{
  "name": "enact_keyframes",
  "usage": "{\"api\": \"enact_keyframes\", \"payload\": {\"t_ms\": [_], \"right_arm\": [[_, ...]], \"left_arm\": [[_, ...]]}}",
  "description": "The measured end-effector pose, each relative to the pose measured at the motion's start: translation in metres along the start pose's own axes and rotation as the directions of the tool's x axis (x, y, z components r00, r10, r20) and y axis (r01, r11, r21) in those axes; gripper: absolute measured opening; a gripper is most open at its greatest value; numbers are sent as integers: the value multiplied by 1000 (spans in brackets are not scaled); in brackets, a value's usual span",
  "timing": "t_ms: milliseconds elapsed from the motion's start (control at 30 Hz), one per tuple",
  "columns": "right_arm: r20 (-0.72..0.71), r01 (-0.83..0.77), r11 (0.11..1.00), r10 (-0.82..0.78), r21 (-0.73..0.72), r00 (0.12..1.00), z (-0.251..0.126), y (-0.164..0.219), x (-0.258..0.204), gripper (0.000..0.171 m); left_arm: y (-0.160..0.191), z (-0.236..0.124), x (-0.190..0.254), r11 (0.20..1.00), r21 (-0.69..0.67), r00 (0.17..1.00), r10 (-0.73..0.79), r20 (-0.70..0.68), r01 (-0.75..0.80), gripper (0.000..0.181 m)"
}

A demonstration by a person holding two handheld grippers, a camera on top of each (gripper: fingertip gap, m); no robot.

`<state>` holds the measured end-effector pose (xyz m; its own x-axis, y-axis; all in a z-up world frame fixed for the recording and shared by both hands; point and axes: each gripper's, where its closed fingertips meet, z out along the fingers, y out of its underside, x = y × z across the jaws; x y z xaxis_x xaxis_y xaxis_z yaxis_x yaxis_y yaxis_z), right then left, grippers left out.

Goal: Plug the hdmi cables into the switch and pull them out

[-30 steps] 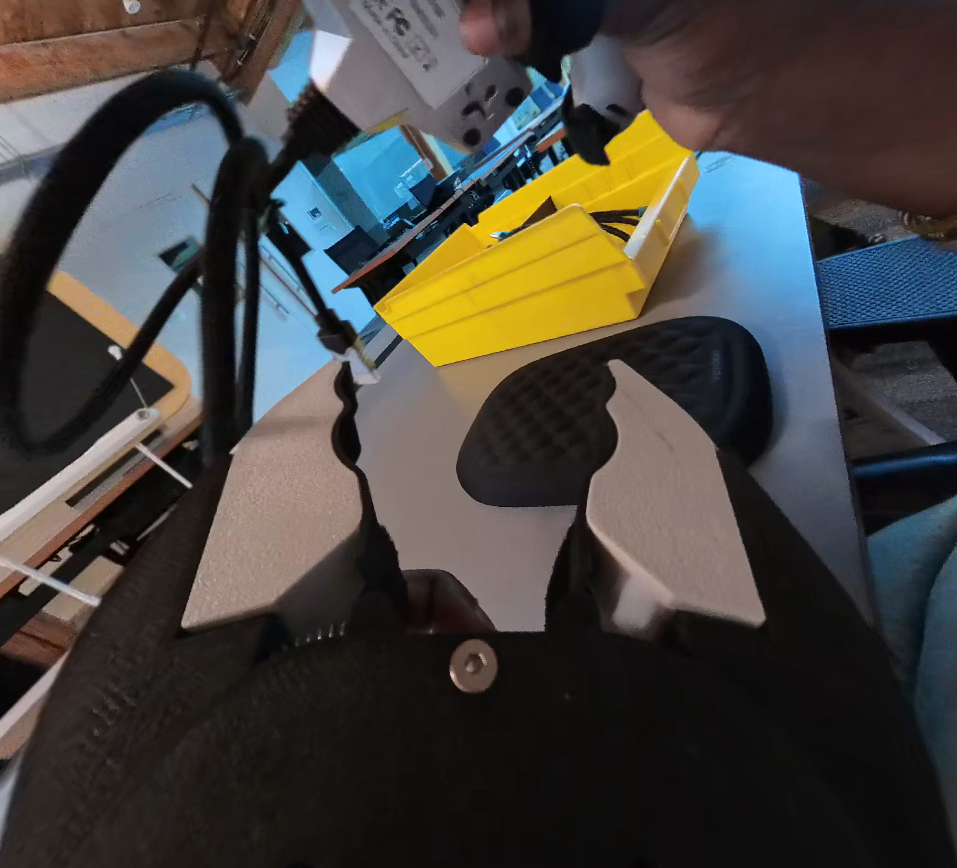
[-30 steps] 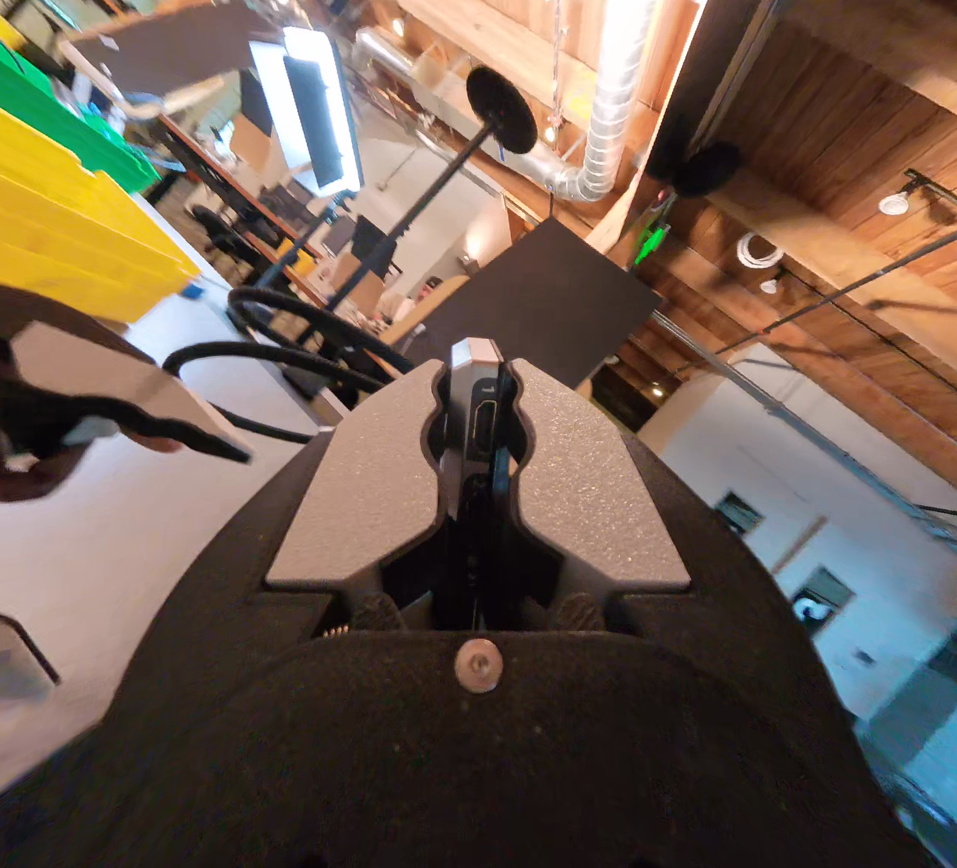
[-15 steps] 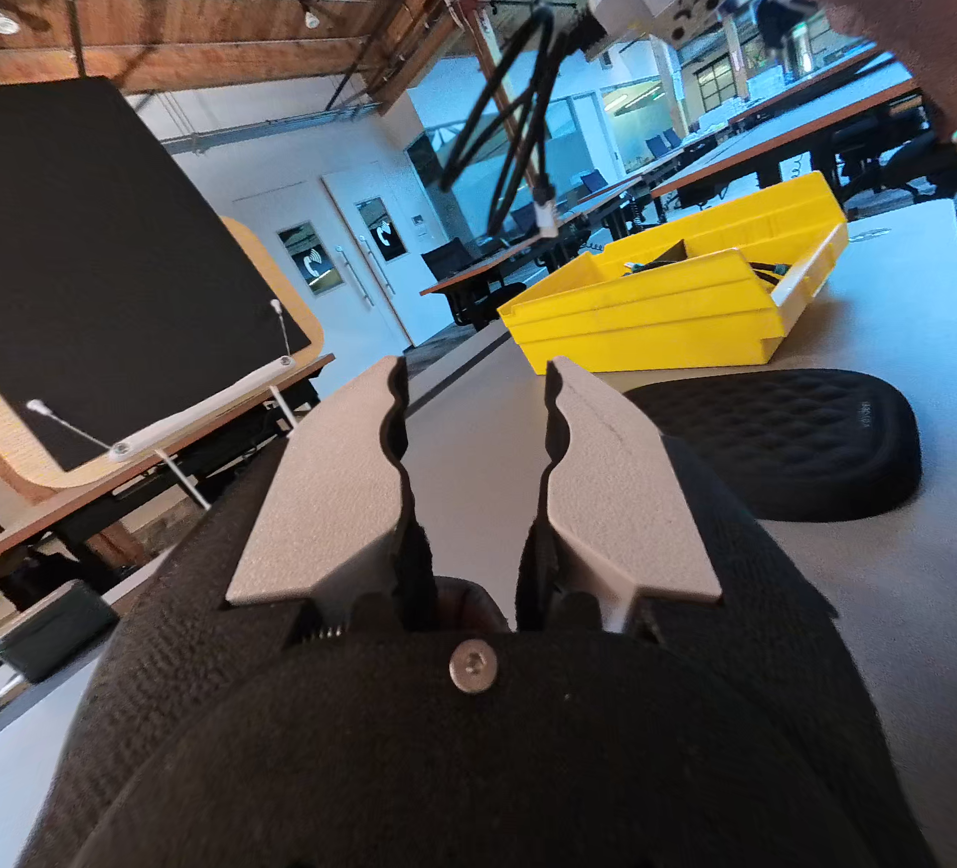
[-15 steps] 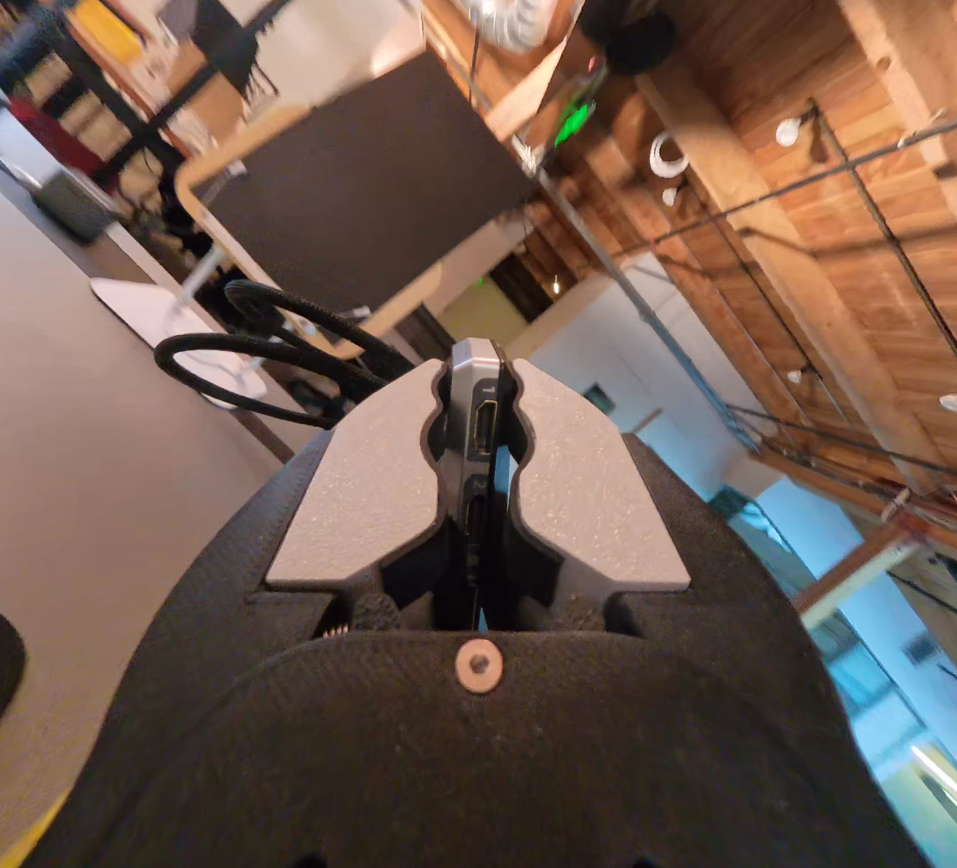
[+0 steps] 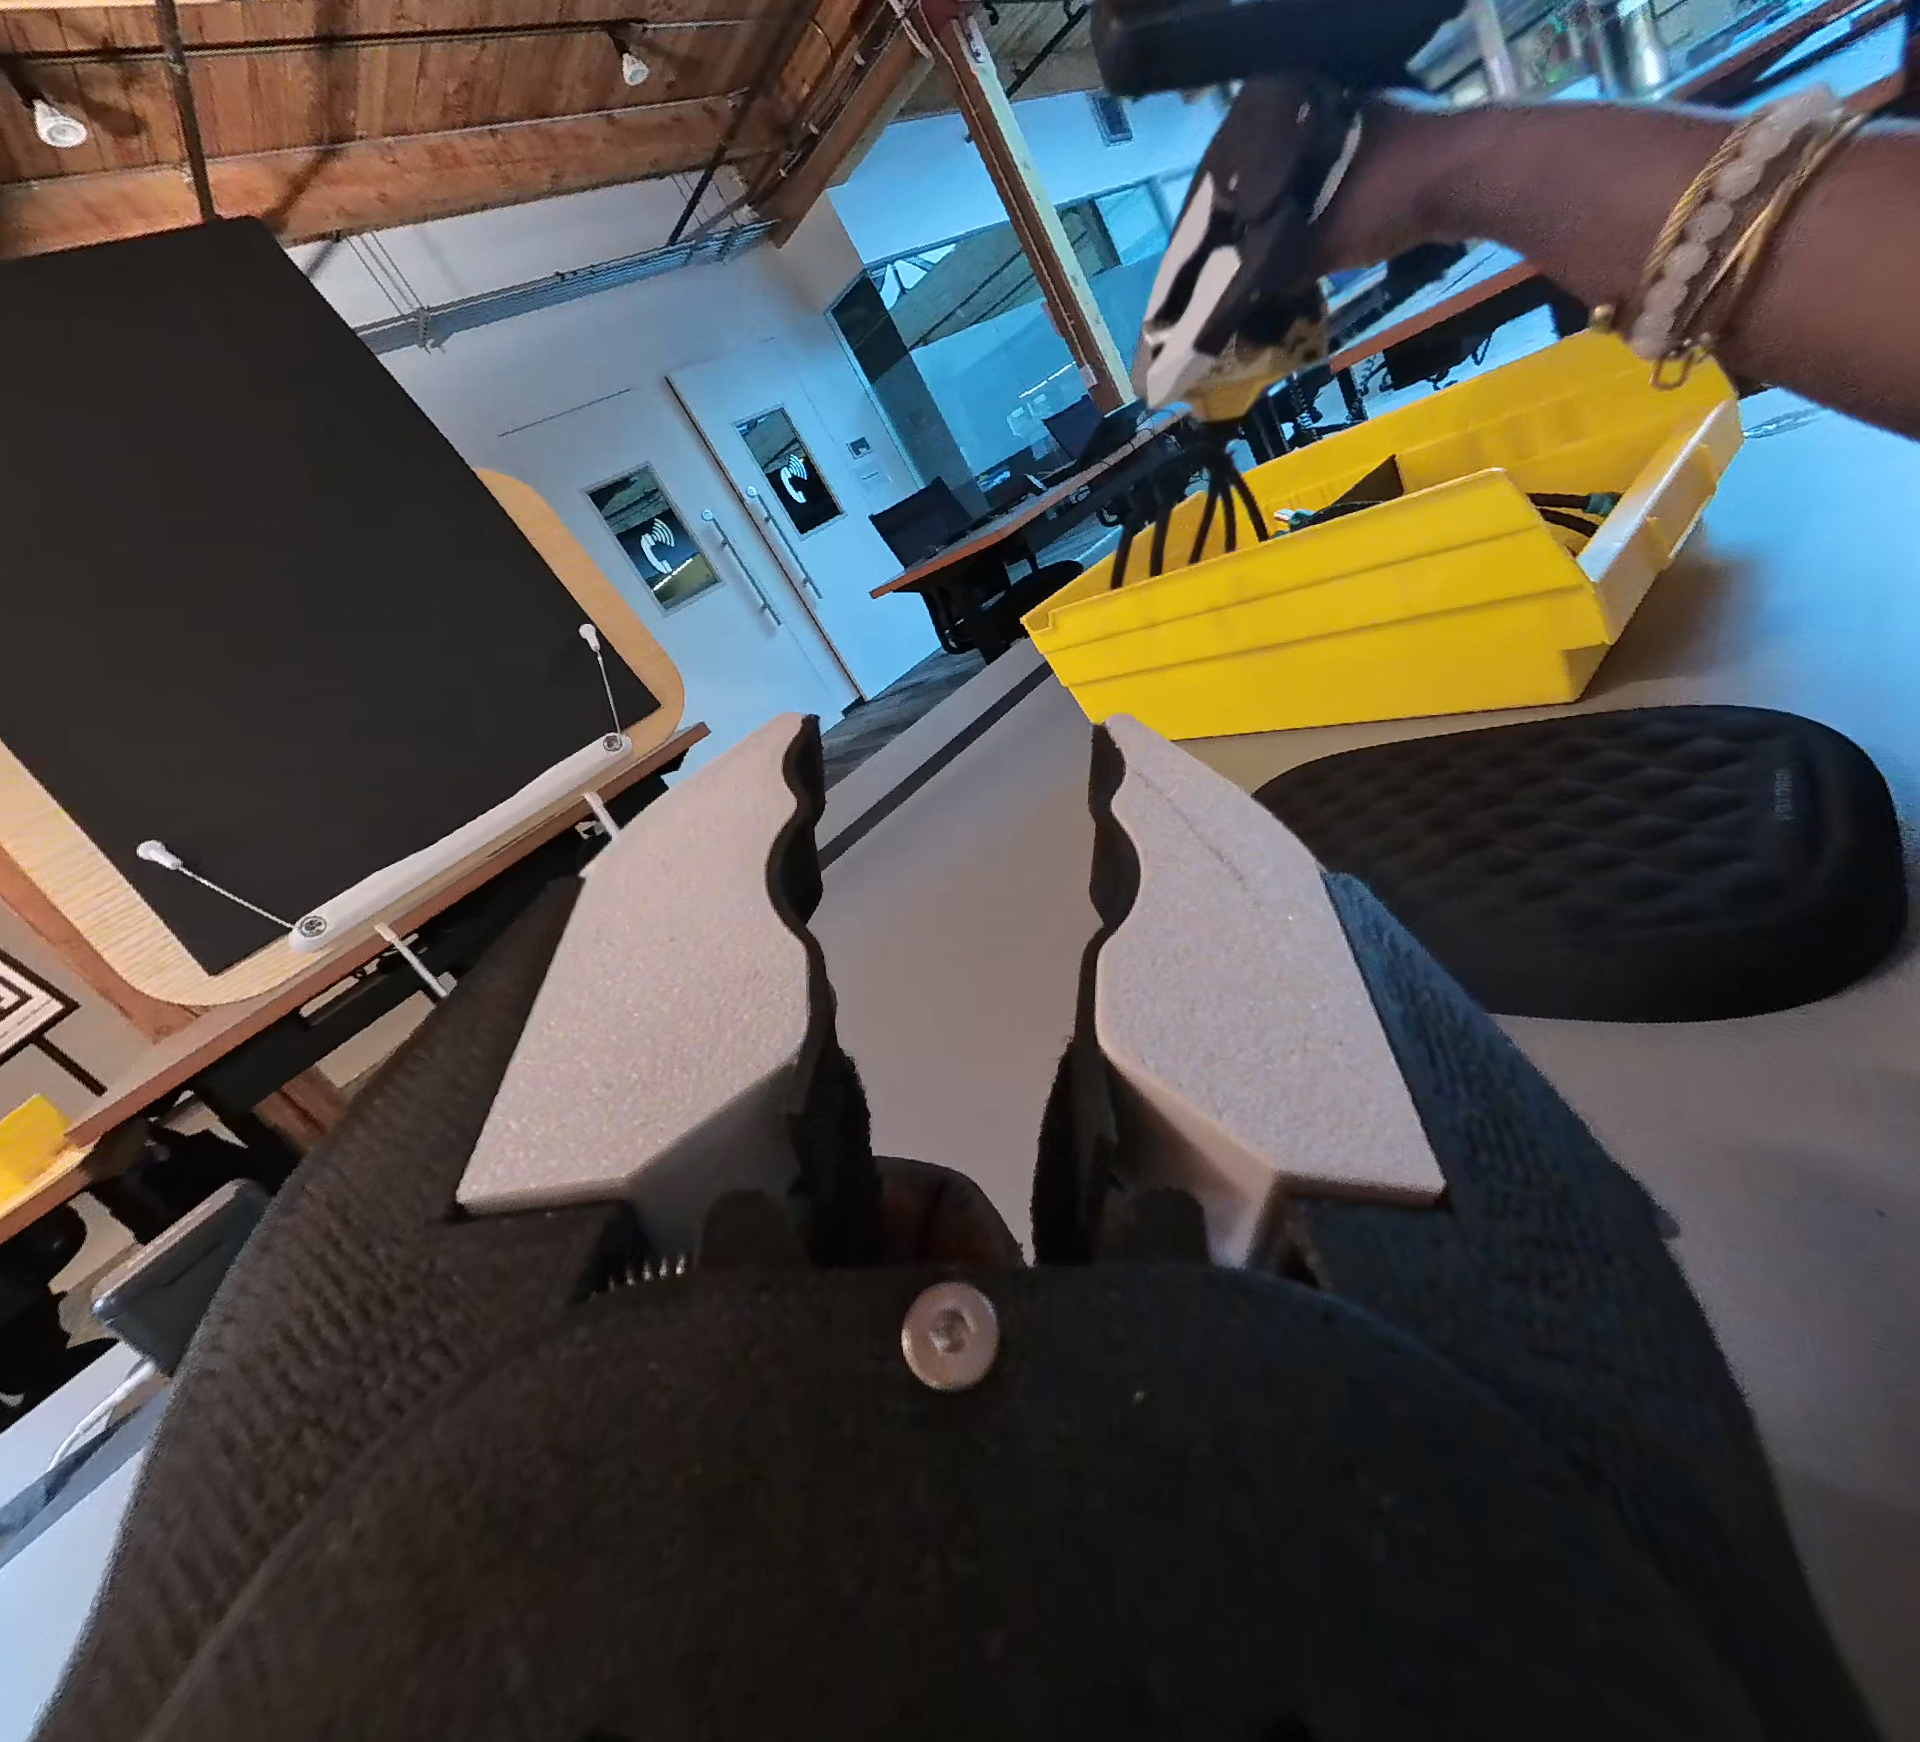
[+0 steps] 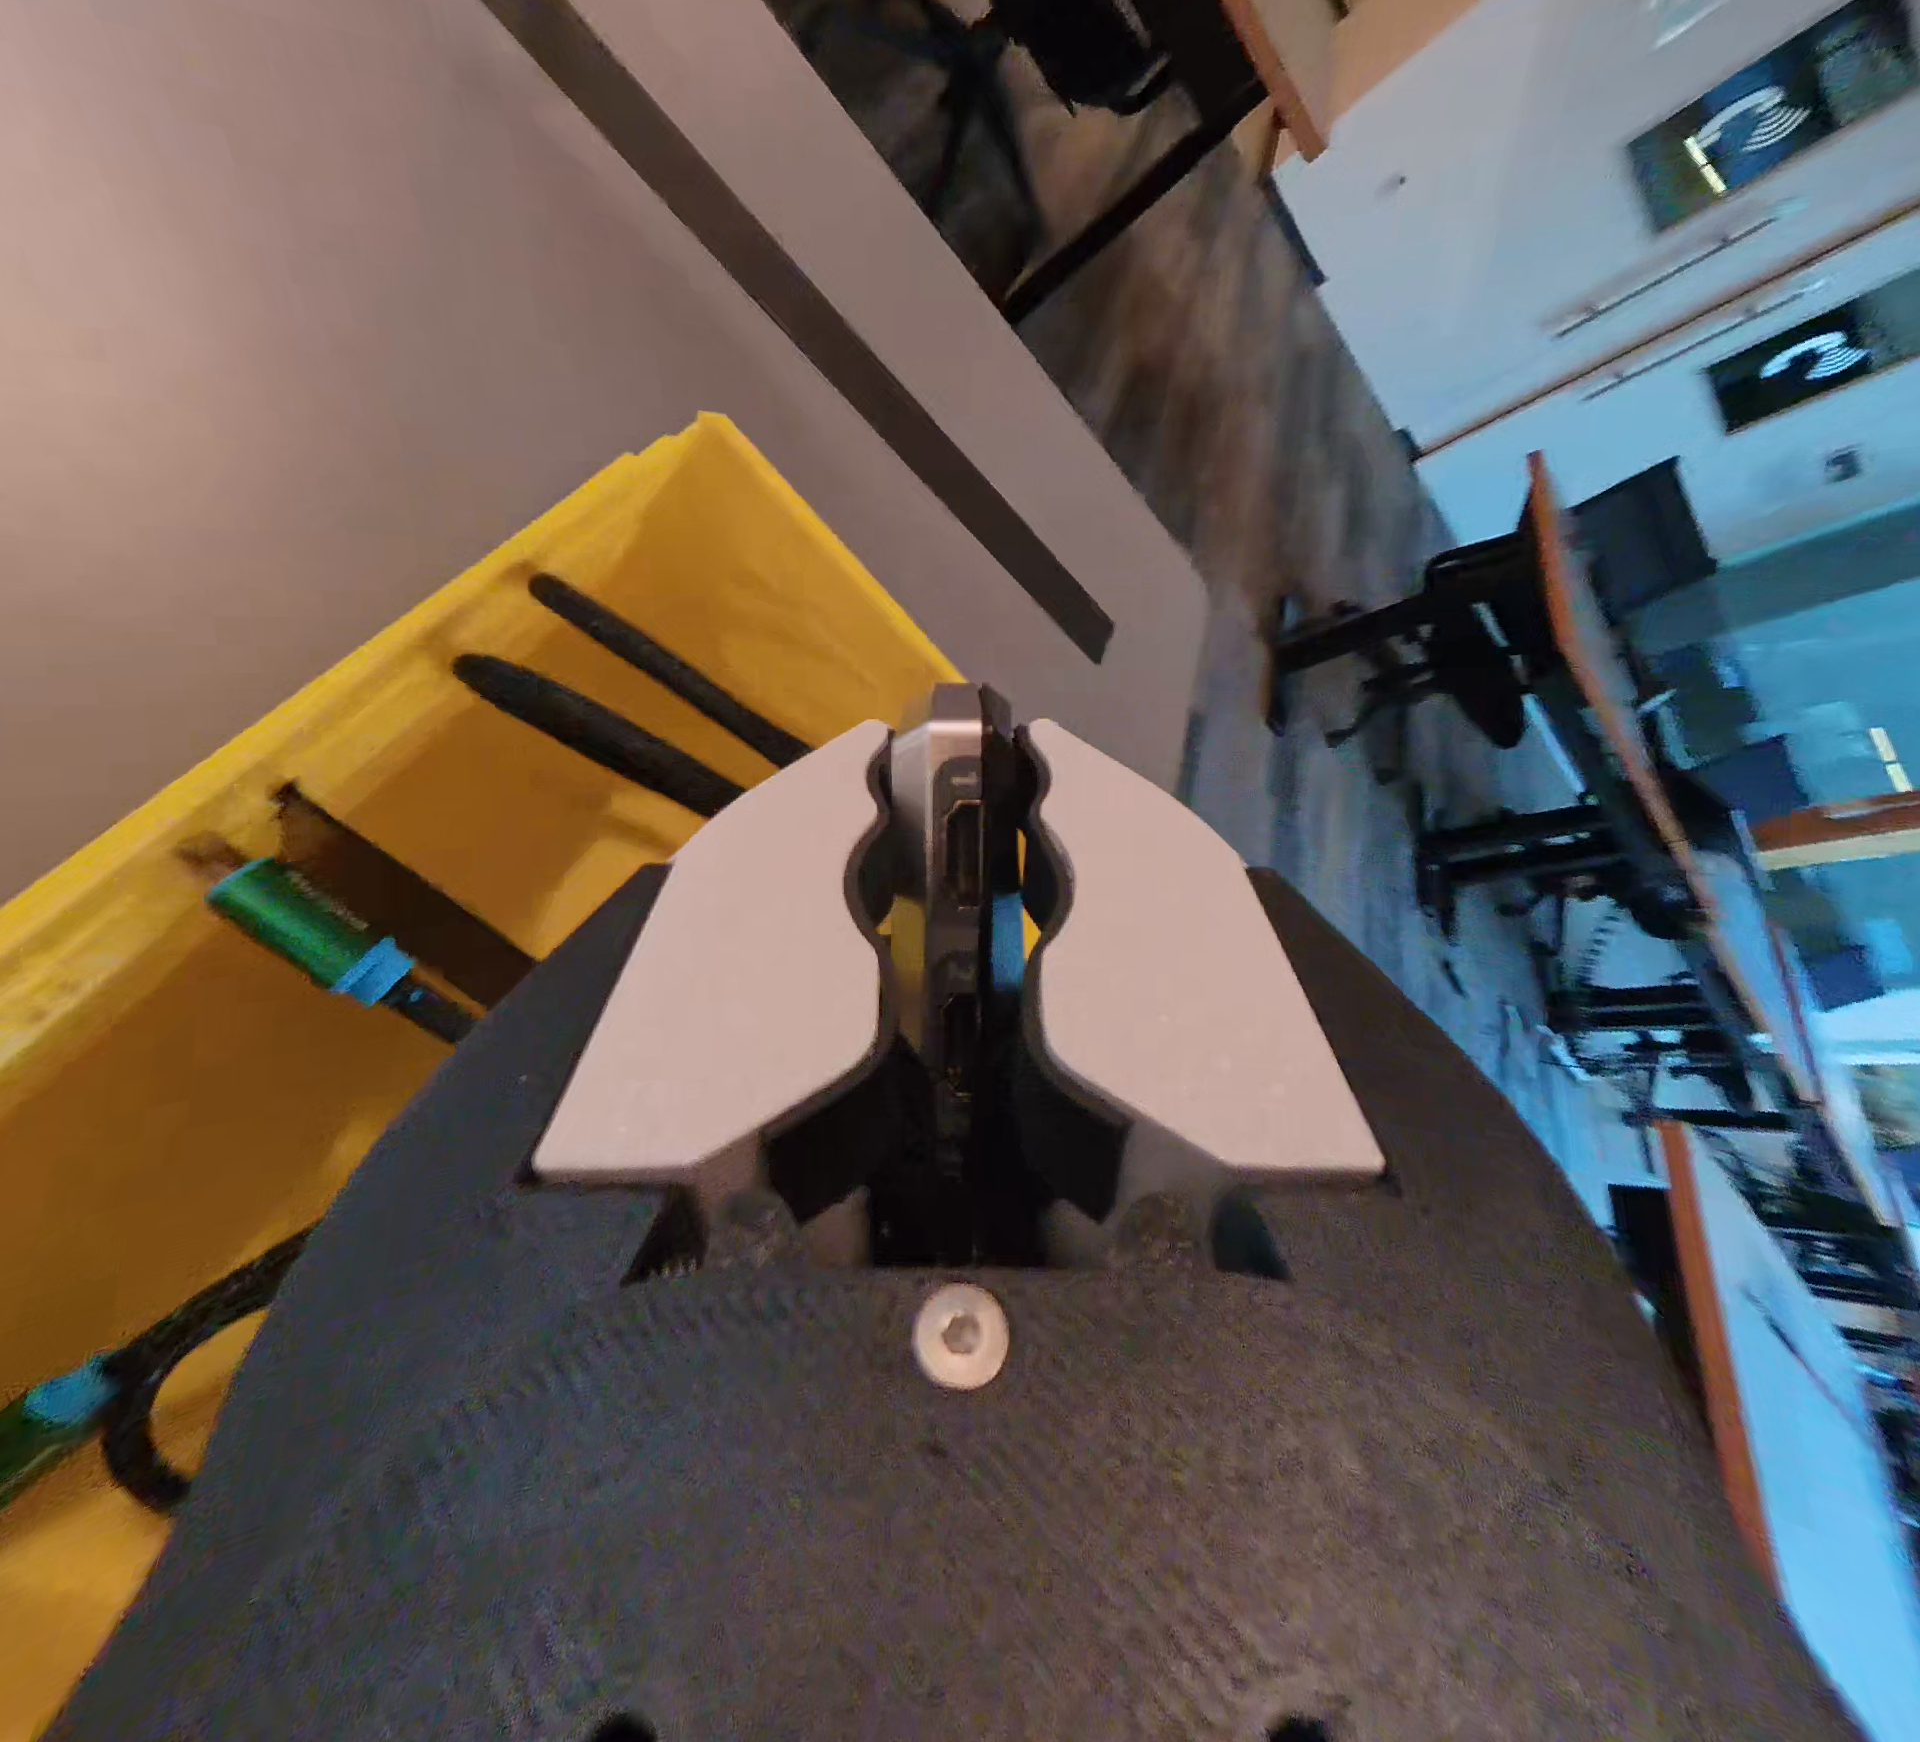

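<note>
Two black braided HDMI cables [image 6: 623, 716] hang from the slim grey-and-black metal switch box [image 6: 961, 819], which the right gripper [image 6: 956, 861] clamps edge-on between its jaws above the yellow plastic parts bin [image 6: 727, 549]; the left gripper [image 5: 951, 851] hovers over the grey table [image 5: 1662, 1173] with jaws apart and nothing between them. The switch looks light, rigid and smooth-sided, so it may twist in a narrow pinch. The cables look limp, so I would grip the hard plug shell, not the braid.
</note>
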<state>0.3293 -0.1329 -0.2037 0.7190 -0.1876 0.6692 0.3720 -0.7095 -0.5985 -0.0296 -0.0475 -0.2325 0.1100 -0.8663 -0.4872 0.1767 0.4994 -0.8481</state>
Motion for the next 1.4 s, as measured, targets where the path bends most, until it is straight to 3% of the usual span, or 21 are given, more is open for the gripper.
{"api": "enact_keyframes", "payload": {"t_ms": [100, 333, 433, 533, 700, 800, 933, 1033, 1100, 1167, 1267, 1400], "right_arm": [[55, -86, 993, 82, 81, 995, 19, -2, 2, 22], [271, -184, 980, 158, 76, 950, 34, -15, -4, 30], [459, -363, 915, 251, 175, 852, 32, -44, -20, 31], [520, -472, 874, 349, 120, 780, 41, -41, -32, 32], [417, -336, 938, 275, 81, 867, 62, -2, -47, 29], [374, -311, 945, 254, 101, 892, 56, 3, -44, 30], [449, -274, 935, 150, 224, 881, 10, -9, -53, 52], [504, -51, 937, -139, 345, 852, -38, 7, -89, 72], [452, 74, 921, -257, 384, 854, -57, 28, -104, 74], [409, 75, 921, -242, 383, 880, -63, 44, -111, 72], [171, 251, 890, -335, 380, 927, -48, 58, -102, 57], [20, 508, 797, -544, 327, 839, -28, 52, -101, 48]], "left_arm": [[1, 0, -1, 1000, -6, 1000, 8, 2, -8, 49], [1, -1, 0, 1000, -6, 1000, 18, -4, -18, 49], [1, -1, 0, 1000, -7, 1000, 21, -5, -21, 49], [2, -1, -1, 999, -14, 1000, 31, -2, -31, 49], [3, -2, -3, 999, -17, 999, 32, -1, -32, 49], [5, -2, -2, 999, -23, 999, 36, -2, -36, 49], [5, -1, -1, 998, -28, 999, 49, -5, -49, 49], [5, -1, 0, 998, -28, 998, 57, -8, -57, 49], [6, -1, 1, 998, -27, 998, 55, -11, -55, 49], [6, 0, 3, 998, -27, 998, 53, -15, -54, 48], [5, 3, 7, 998, -29, 998, 59, -27, -60, 48], [1, 5, 12, 995, -30, 995, 89, -40, -90, 49]]}}
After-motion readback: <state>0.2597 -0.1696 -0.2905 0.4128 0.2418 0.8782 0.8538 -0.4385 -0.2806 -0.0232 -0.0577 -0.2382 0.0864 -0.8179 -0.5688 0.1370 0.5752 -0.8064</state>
